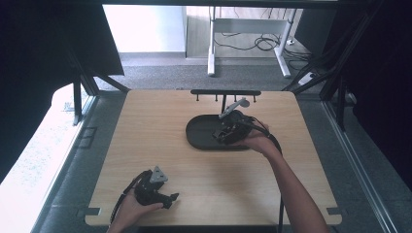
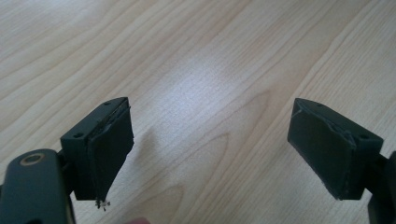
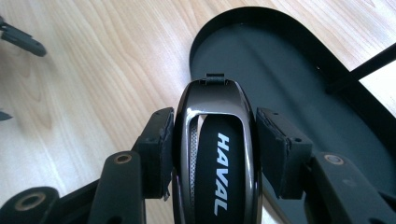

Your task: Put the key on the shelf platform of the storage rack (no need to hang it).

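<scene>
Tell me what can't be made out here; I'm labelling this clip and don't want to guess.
- Key fob: its lower end, cut off by the right gripper view's bottom edge; its sides sit behind the jaw pads.
- Same fob in the high view: hidden by the right gripper.
- Tray: its far end, cut off by the right gripper view's edge.
- Left gripper: its body, below the frame.

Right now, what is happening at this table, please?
A person works at a wooden table with a claw in each hand. The right claw is shut on a glossy black car key fob marked HAVAL and holds it at the edge of an oval black tray, in front of a small black hook rack. The left claw is open with nothing between its jaws, low over the bare wood at the near left of the table.
</scene>
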